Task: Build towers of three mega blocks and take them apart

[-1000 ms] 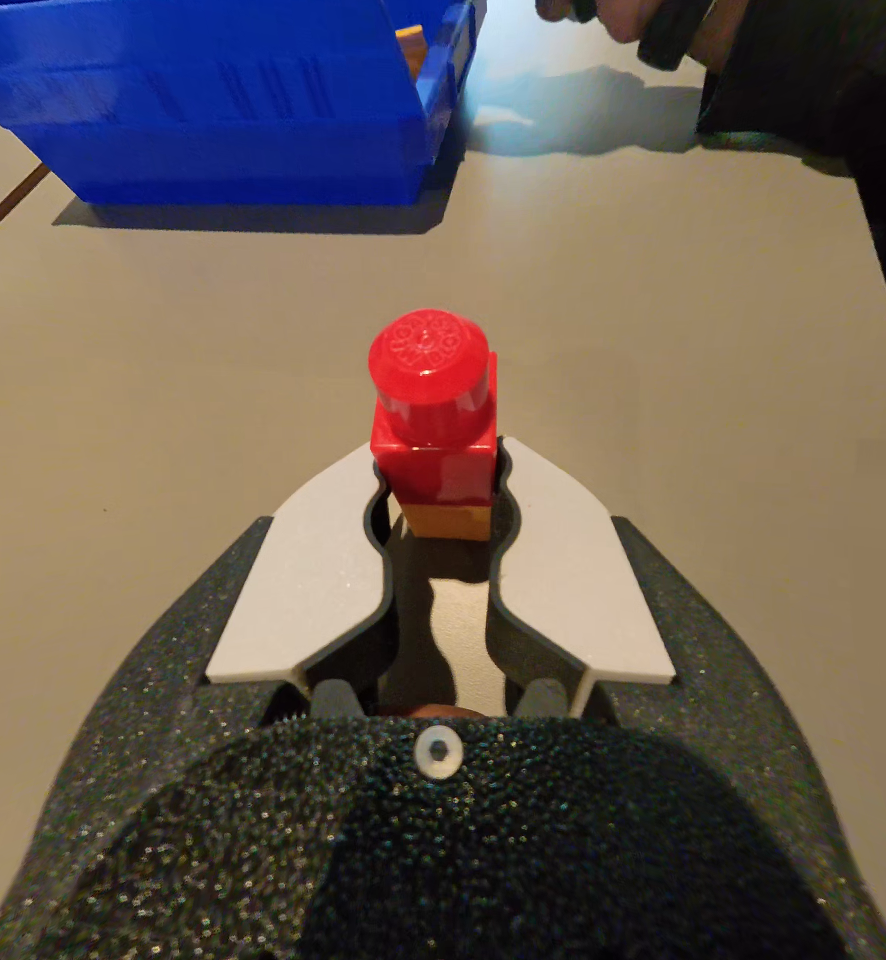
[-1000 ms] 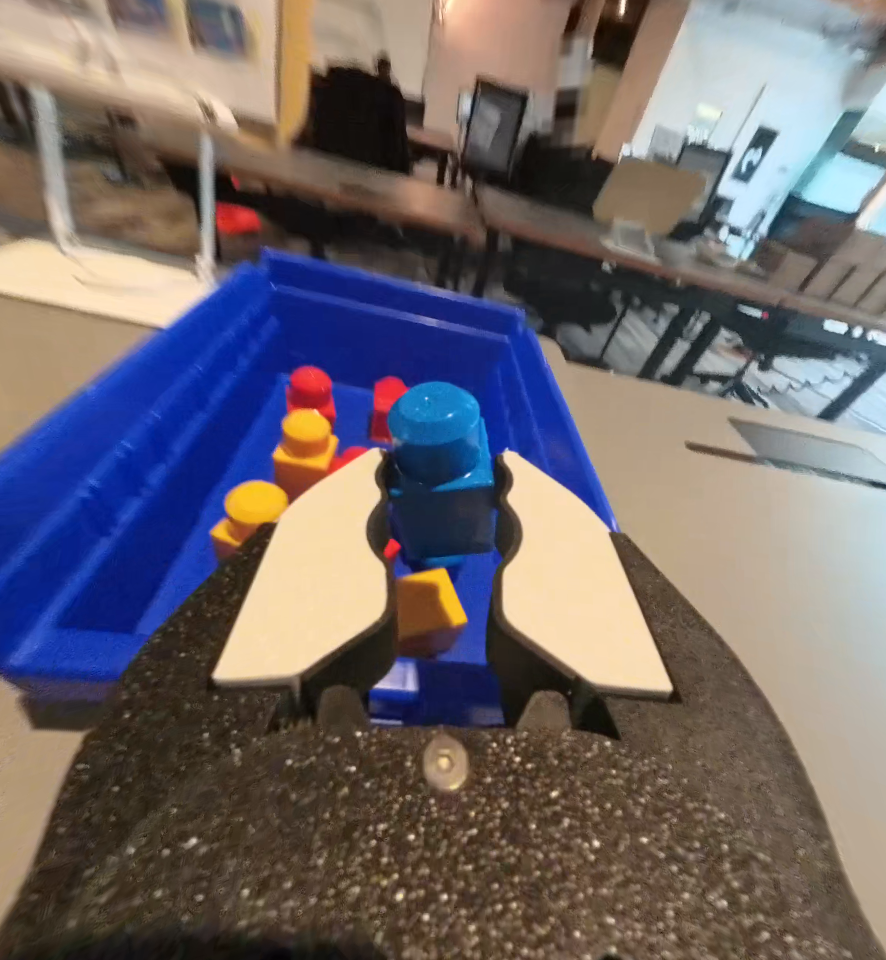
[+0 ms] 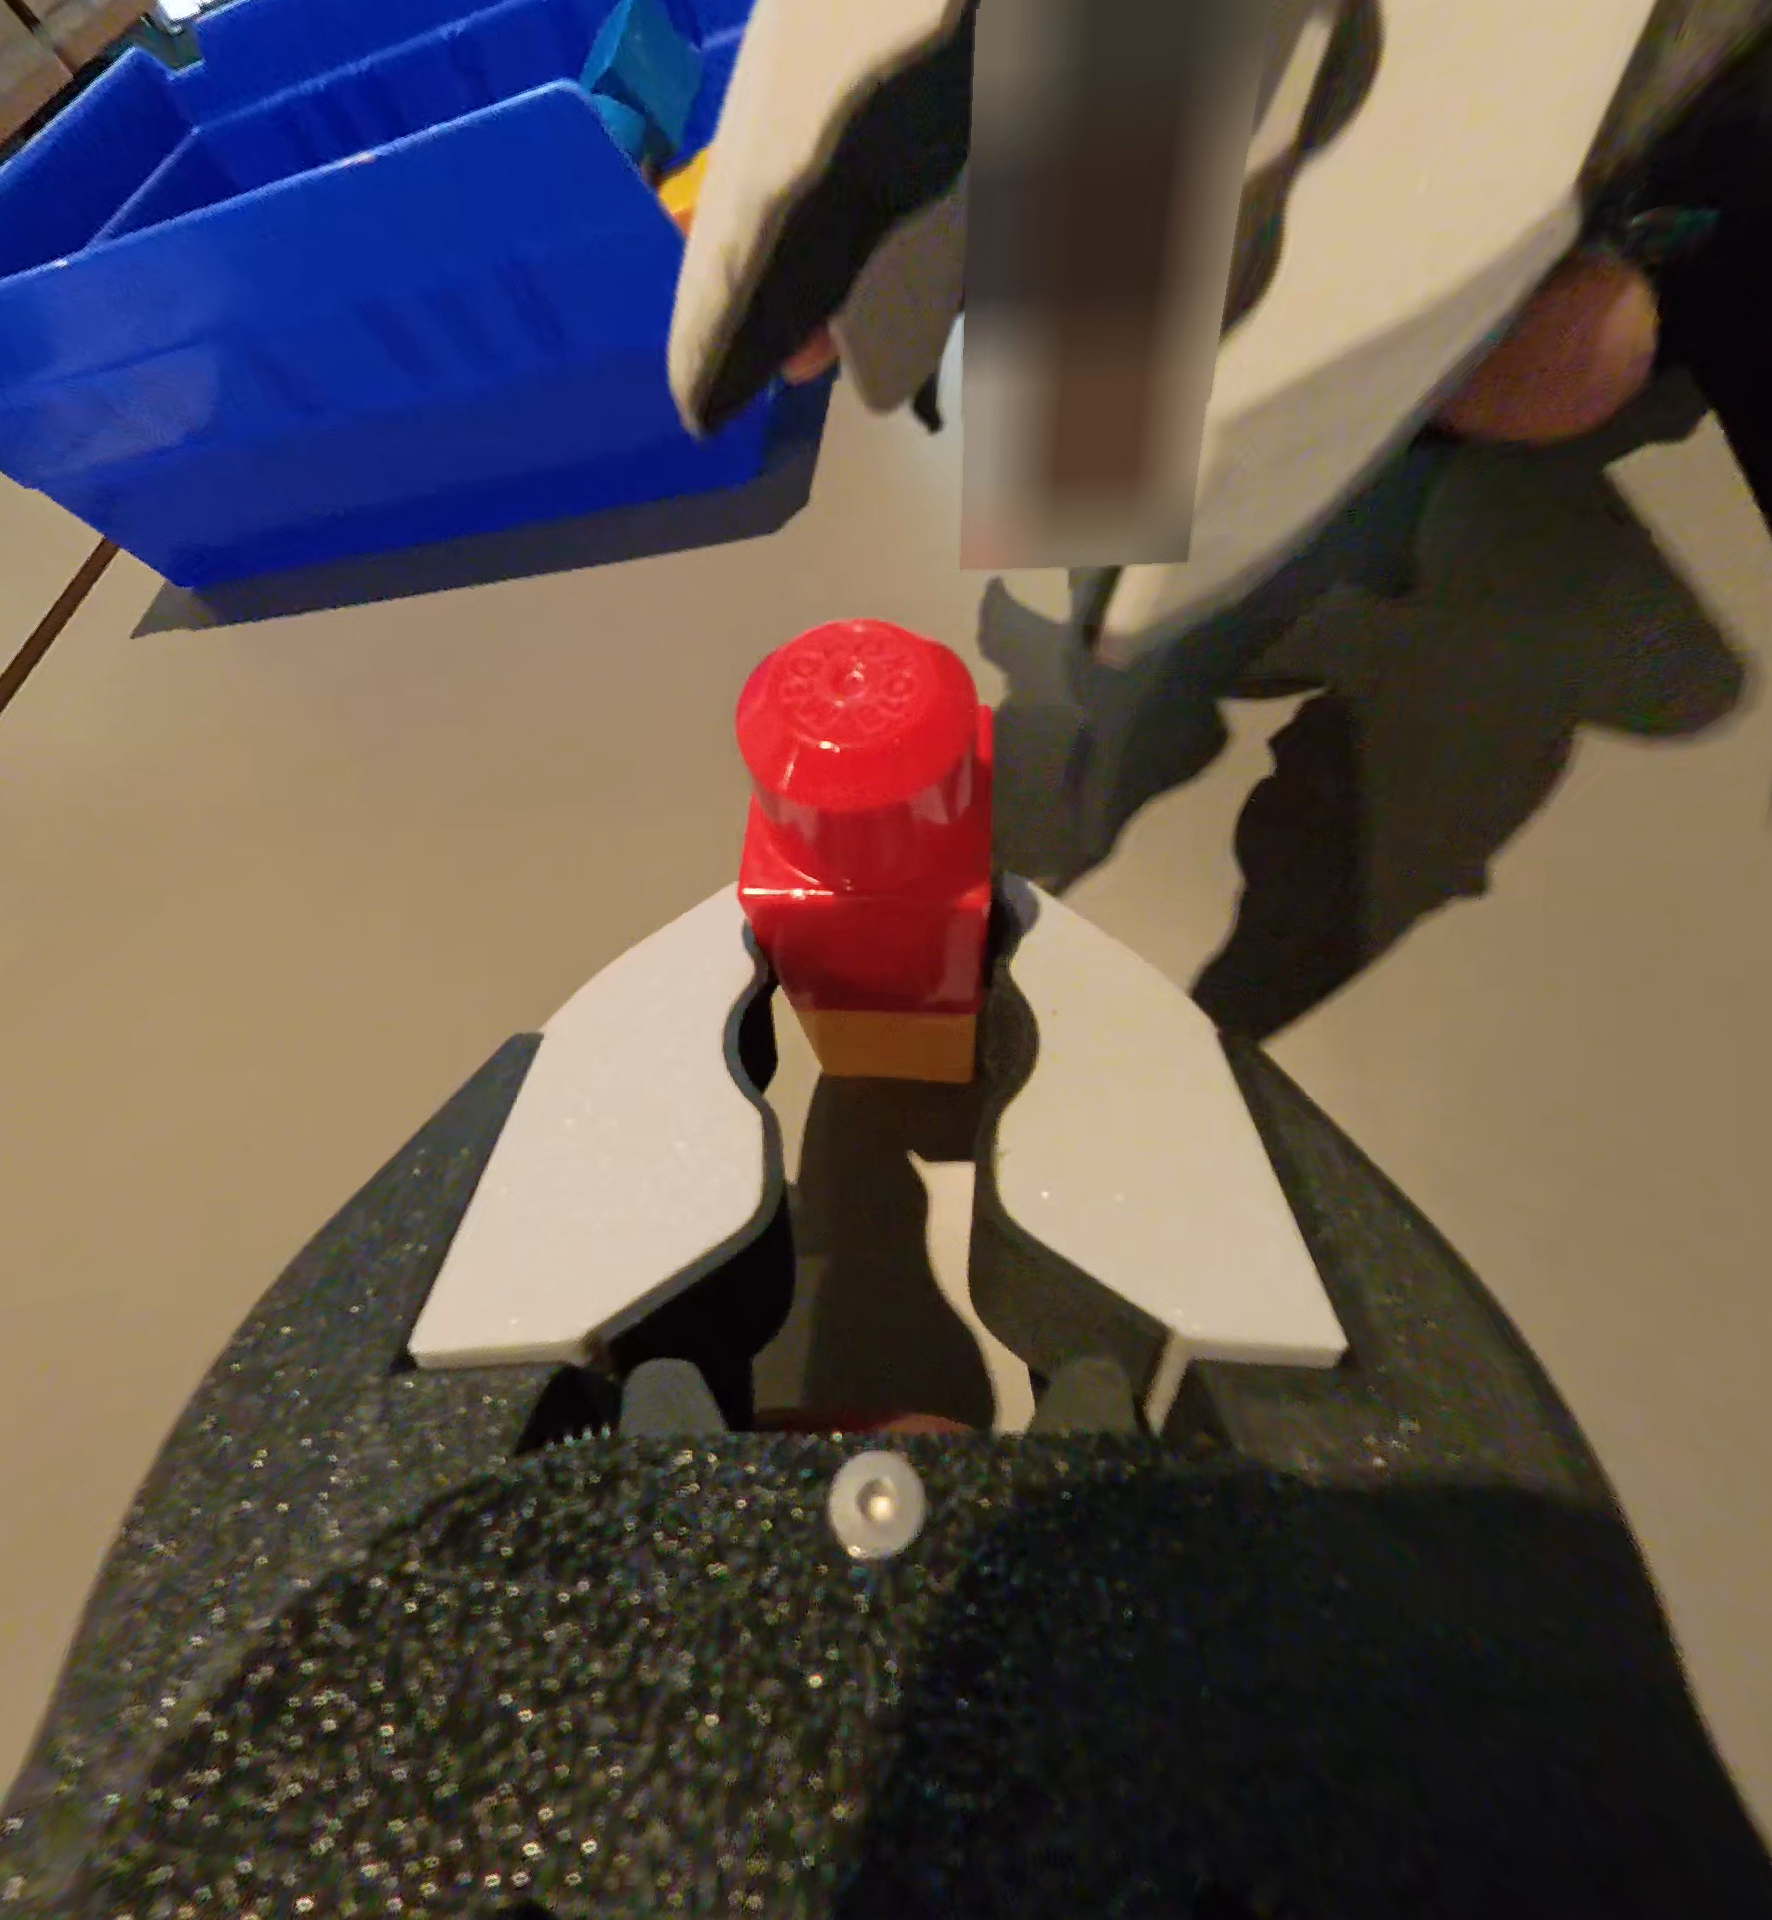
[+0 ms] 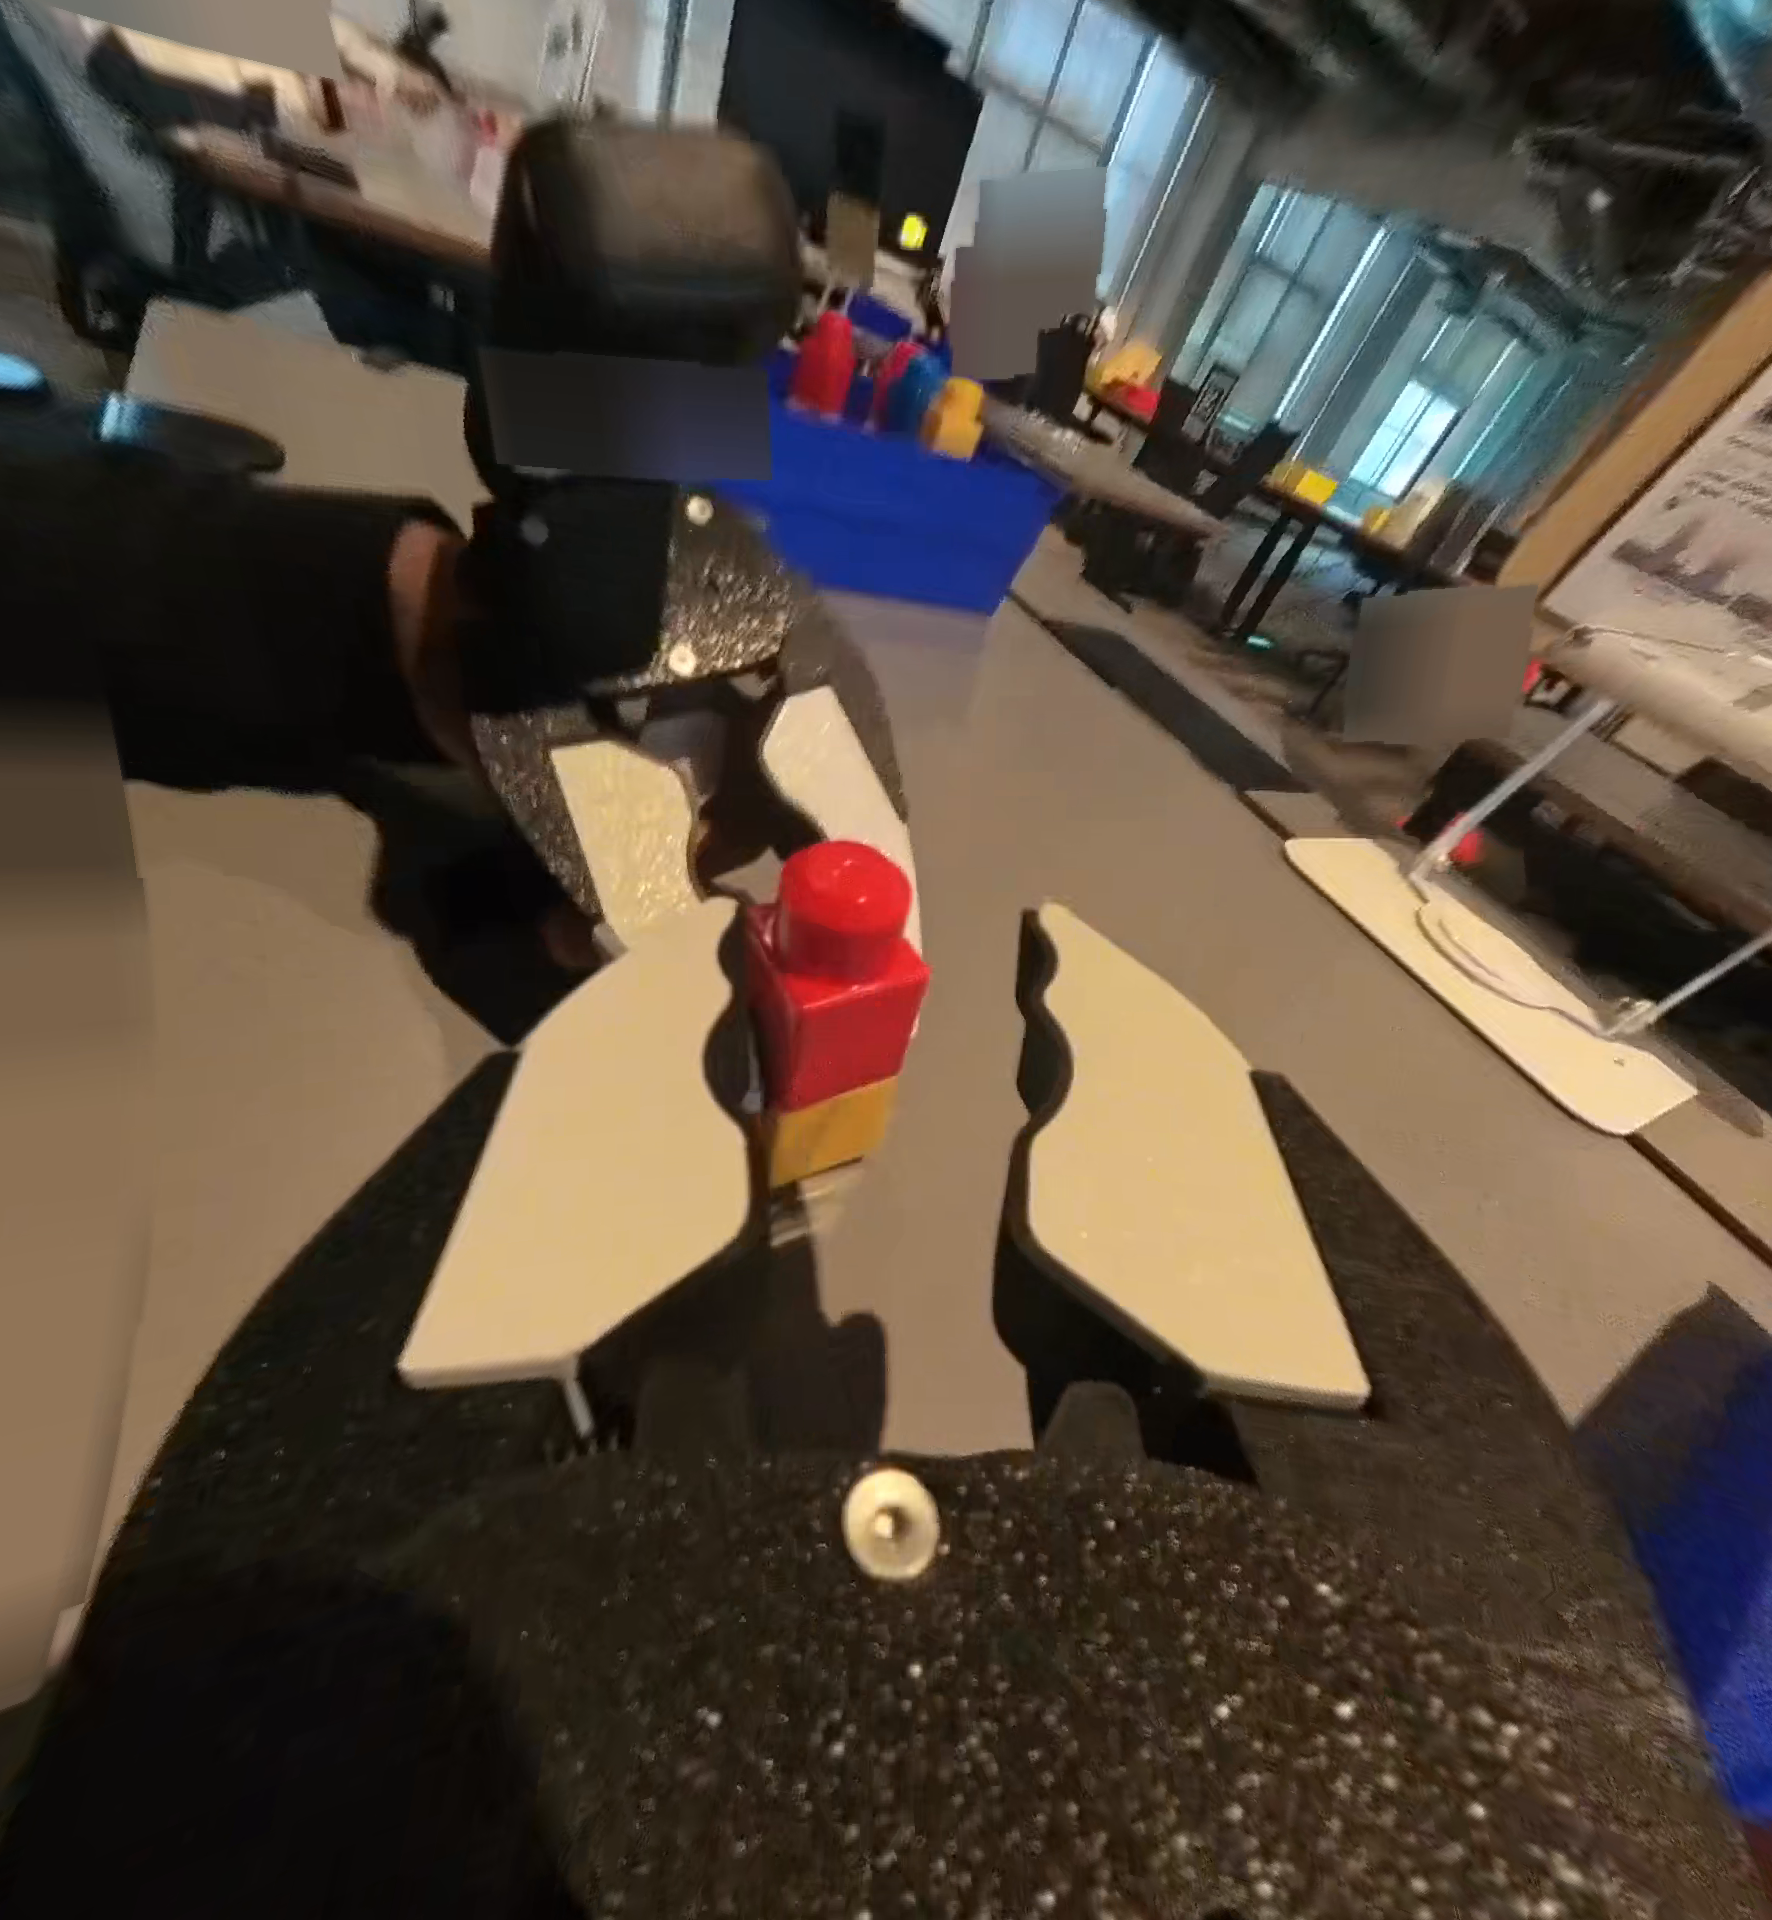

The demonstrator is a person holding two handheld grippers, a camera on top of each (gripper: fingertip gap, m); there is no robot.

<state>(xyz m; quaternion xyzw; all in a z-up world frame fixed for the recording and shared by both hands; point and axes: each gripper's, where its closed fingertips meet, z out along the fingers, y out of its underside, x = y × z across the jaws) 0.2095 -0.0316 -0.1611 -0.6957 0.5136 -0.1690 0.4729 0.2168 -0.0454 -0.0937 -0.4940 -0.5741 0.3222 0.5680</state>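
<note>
Left claw clamps a two-block stack; right claw stands open just beside it.

The left gripper (image 3: 877,935) is closed on the red mega block (image 3: 866,821), which sits stacked on an orange-yellow block (image 3: 892,1044) standing on the grey table (image 3: 342,883); both fingertips press the red block's sides. The right gripper (image 4: 877,930) holds nothing, its fingers spread wide, and in its own view the stack stands between them, close against its left finger (image 4: 601,1122) and clear of the other. Beyond the left claw's tips, up and to its left, sits a blue bin (image 3: 362,343); the right claw looms blurred above the stack there.
</note>
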